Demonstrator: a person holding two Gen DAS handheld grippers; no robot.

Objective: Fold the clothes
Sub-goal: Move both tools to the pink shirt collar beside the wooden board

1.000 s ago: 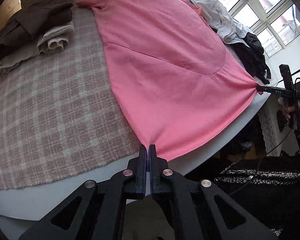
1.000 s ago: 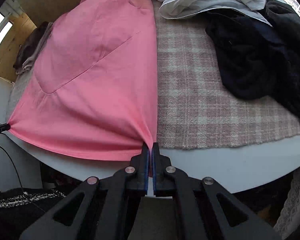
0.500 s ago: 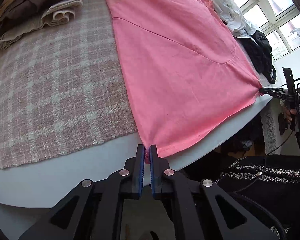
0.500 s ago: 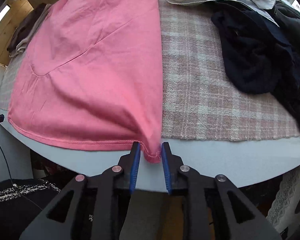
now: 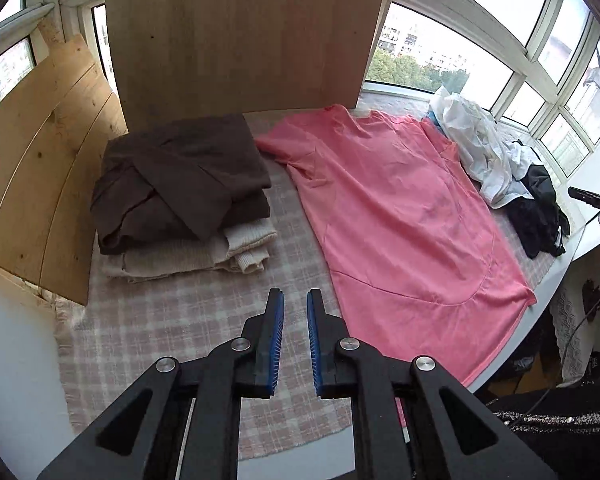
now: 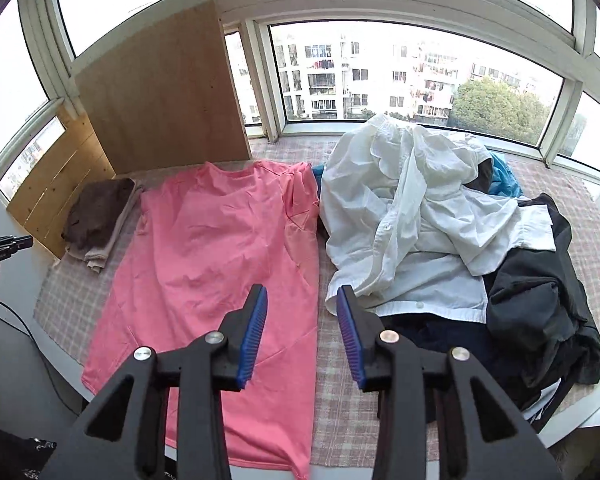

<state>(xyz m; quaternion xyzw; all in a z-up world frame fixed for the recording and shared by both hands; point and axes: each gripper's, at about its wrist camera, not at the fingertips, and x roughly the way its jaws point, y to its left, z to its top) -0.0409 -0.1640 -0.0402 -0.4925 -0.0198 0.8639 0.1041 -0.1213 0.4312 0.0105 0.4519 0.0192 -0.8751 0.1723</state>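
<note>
A pink T-shirt [image 5: 400, 224] [image 6: 220, 264] lies spread flat on the checked cloth, hem toward the table's near edge. My left gripper [image 5: 295, 300] hovers open above the cloth, left of the shirt's hem, with nothing between its blue pads. My right gripper [image 6: 302, 294] is open wider, raised over the shirt's right edge, also holding nothing. In the left wrist view the right gripper [image 5: 592, 200] shows at the far right edge. In the right wrist view the left gripper [image 6: 8, 246] shows at the far left.
A folded stack, brown garment [image 5: 180, 176] on beige knits [image 5: 204, 256], sits at the left. A heap of white shirts [image 6: 420, 216] and black clothes [image 6: 540, 312] fills the right. Wooden boards [image 5: 240, 36] lean against the windows. The white table edge [image 5: 556, 272] curves near.
Both grippers let go of the pink shirt's hem corners and opened, the right one first. Both rose and tilted up, so the whole table and windows show; the shirt now lies flat.
</note>
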